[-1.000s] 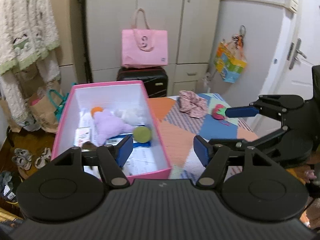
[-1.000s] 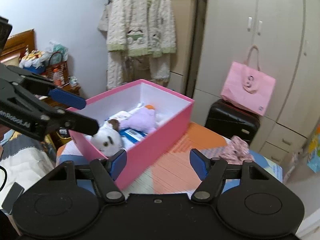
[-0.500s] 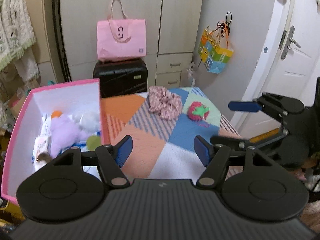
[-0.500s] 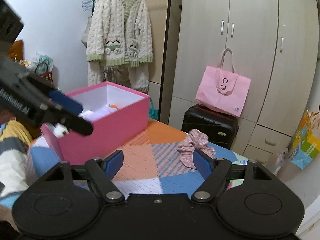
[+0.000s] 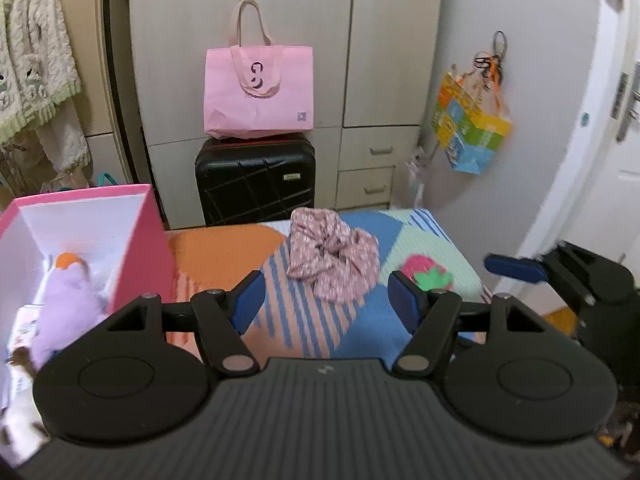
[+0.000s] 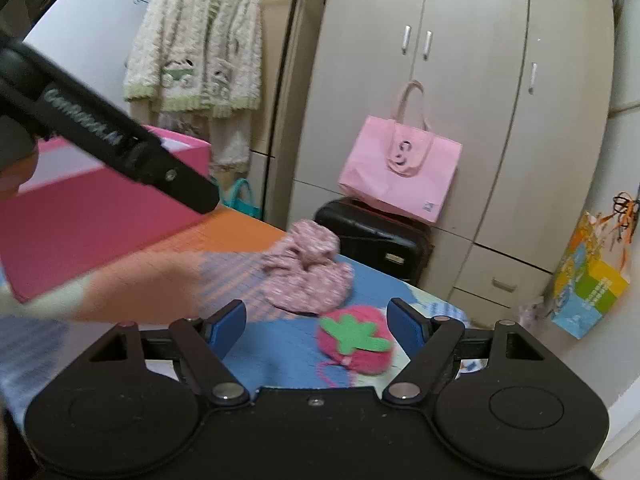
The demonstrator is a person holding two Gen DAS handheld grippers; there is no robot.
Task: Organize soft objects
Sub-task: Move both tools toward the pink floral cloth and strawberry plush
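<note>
Surface: patchwork mat (image 5: 224,248), wardrobe (image 5: 392,40) and black suitcase (image 5: 256,180) beyond.
Box: pink box (image 5: 138,240) left, purple plush (image 5: 68,304) inside, lying lengthwise near-to-far.
Scrunchie: floral scrunchie (image 5: 332,256) mid-mat, unobstructed.
Strawberry: strawberry pouch (image 6: 354,340) just right of it, leaf toward scrunchie.
My grippers: left gripper (image 5: 326,306) and right gripper (image 6: 318,326) wide open, empty.

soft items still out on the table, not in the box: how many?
2. The pink floral scrunchie lies mid-table; the strawberry plush sits beside it, nearer the right gripper. More could be hidden behind the grippers.
</note>
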